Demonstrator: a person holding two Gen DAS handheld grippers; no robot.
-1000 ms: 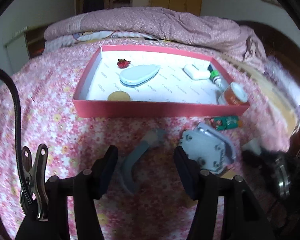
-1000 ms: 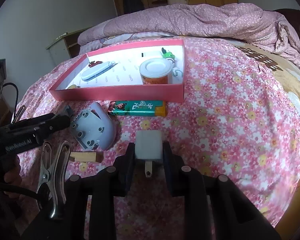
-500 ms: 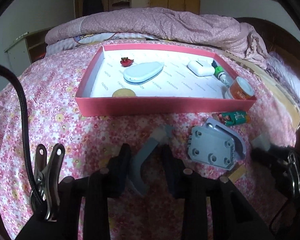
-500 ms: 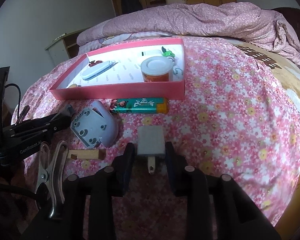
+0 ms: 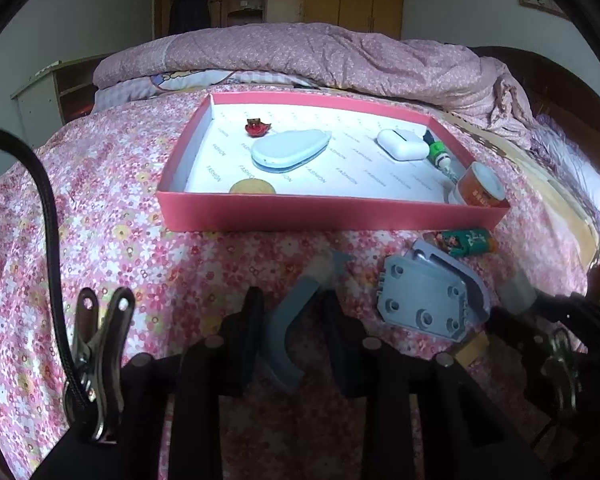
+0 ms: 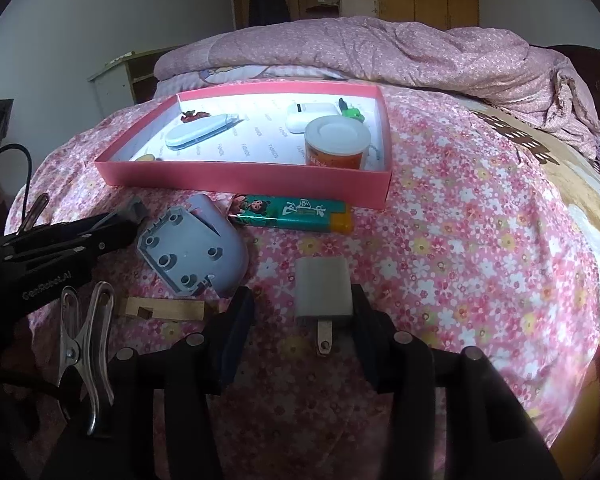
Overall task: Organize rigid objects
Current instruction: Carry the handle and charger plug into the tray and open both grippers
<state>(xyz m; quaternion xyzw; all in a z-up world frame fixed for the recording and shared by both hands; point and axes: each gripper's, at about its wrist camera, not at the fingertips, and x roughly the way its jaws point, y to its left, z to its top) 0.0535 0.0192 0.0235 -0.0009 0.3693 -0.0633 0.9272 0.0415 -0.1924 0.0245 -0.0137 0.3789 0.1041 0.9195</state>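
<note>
The left tool (image 5: 290, 320) was closing on one curved blue-grey piece (image 5: 288, 320), its long axis pointing at the pink tray (image 5: 328, 216) ahead. The right tool (image 6: 300, 316), opening, bracketed one white charger (image 6: 323, 292) on the bed (image 6: 460, 240). Six items filled the tray.

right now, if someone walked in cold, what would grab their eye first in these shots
Probably the pink tray sitting on the flowered bedspread, already holding a pale blue teardrop case, a white case and an orange jar. Nearer the cameras, the left gripper is closing around a blue-grey curved piece, while the right gripper is opening, with a white charger plug lying between its fingers.
</note>
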